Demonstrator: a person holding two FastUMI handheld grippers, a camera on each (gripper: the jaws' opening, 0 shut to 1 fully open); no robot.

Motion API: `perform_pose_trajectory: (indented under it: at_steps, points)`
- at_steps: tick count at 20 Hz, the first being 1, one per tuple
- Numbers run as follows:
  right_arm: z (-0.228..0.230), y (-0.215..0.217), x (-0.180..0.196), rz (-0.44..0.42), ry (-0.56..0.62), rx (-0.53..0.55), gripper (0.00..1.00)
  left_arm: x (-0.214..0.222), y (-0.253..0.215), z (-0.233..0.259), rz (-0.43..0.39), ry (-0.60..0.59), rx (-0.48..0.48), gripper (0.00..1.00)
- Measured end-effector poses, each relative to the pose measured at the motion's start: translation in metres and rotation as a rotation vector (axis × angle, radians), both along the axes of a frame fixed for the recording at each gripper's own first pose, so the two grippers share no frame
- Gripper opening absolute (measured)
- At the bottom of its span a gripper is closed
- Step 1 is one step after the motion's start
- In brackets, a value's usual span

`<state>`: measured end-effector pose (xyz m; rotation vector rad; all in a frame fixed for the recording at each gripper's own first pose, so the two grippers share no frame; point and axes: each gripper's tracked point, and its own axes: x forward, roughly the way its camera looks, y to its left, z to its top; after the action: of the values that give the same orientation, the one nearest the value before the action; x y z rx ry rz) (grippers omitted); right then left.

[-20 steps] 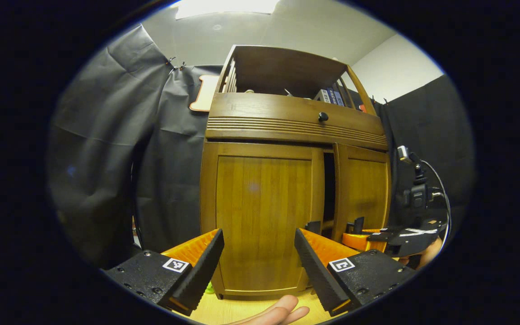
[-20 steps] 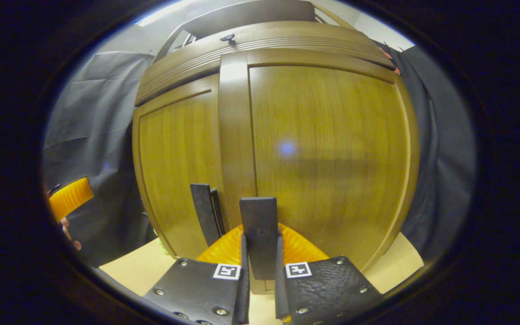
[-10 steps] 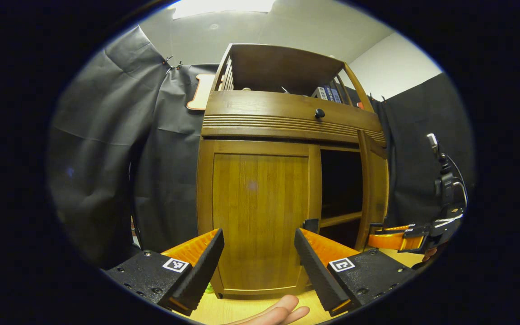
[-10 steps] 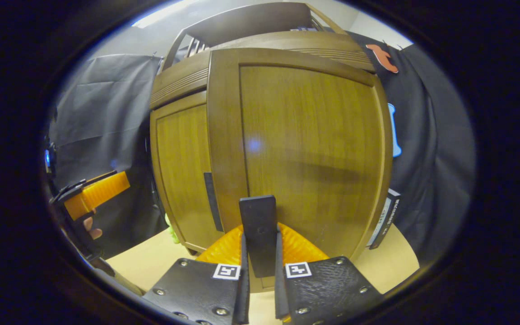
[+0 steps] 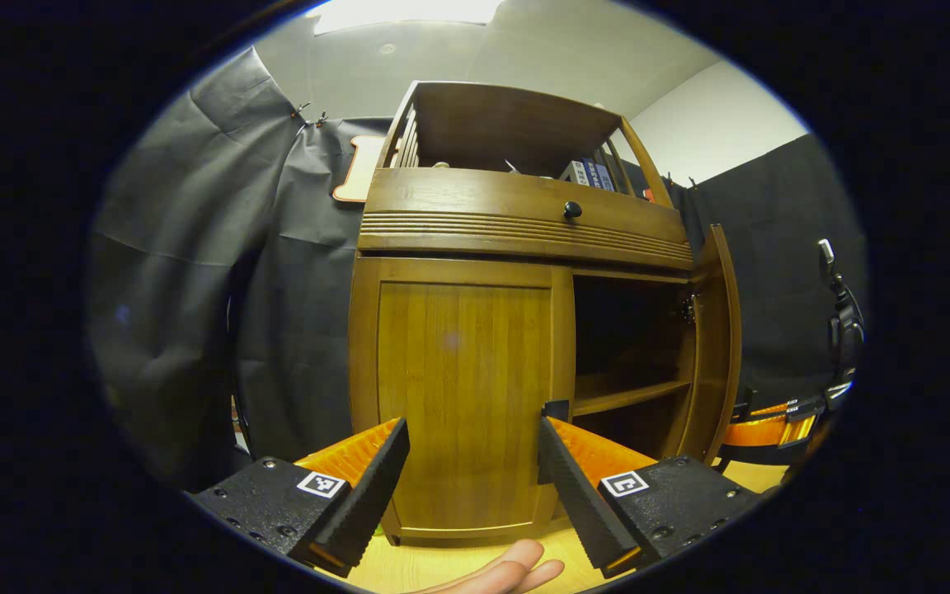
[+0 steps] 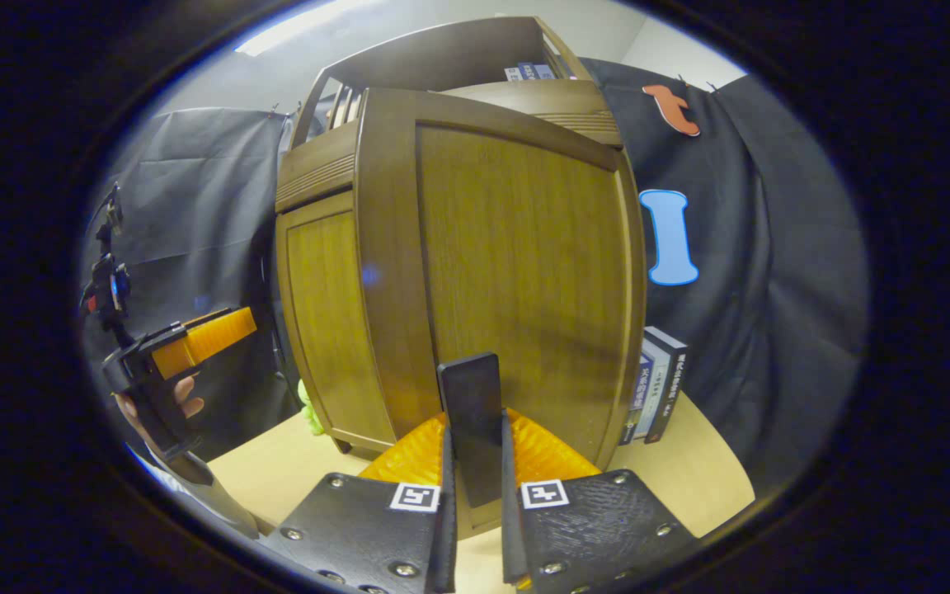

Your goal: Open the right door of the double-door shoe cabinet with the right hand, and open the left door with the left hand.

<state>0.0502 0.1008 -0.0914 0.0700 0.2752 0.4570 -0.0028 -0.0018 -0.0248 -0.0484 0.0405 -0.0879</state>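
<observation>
Booth: black cloth walls, white ceiling with a lit panel overhead; pale wooden worktop carrying the furniture.

Shoe cabinet: brown wood, standing on the worktop. Ribbed drawer band with a black knob; an open railed shelf above it holds books.

Left door: closed, flat panel, with a black handle at its inner edge.

Right door: swung wide, seen edge-on in the left gripper view. Behind it, a dark interior with one bare shelf board. In the right gripper view its outer face looms close ahead.

Two books stand upright on the worktop just beside the cabinet, against the cloth.

Left tongs: spread wide, holding nothing, level before the closed door, apart from it. A hand shows beneath.

Right tongs: narrow, both fingers pressed on the right door's black handle.
</observation>
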Motion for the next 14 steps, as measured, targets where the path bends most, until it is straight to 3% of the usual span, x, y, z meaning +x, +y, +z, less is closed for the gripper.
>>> perform_pose_trajectory:
  at_steps: [3, 4, 6, 12, 13, 14]
  points:
    - [0.001, -0.019, -0.006, -0.034, -0.001, -0.005, 0.22, -0.003, -0.005, -0.001, -0.008, 0.001, 0.001, 0.94]
    - [0.001, -0.025, -0.009, -0.049, -0.004, -0.005, 0.17, -0.003, -0.005, -0.001, -0.012, 0.002, 0.004, 0.95]
    - [0.003, -0.038, -0.012, -0.082, -0.013, -0.012, 0.21, -0.003, -0.007, -0.001, -0.017, 0.002, 0.008, 0.95]
    - [0.007, -0.064, -0.016, -0.127, -0.023, 0.016, 0.21, -0.001, -0.012, -0.006, -0.018, 0.01, 0.014, 0.94]
    - [0.006, -0.074, -0.018, -0.135, -0.027, 0.006, 0.17, 0.001, -0.013, -0.006, -0.019, 0.011, 0.015, 0.95]
    - [0.006, -0.08, -0.015, -0.149, -0.039, -0.008, 0.21, 0.001, -0.014, -0.006, -0.02, 0.012, 0.017, 0.95]
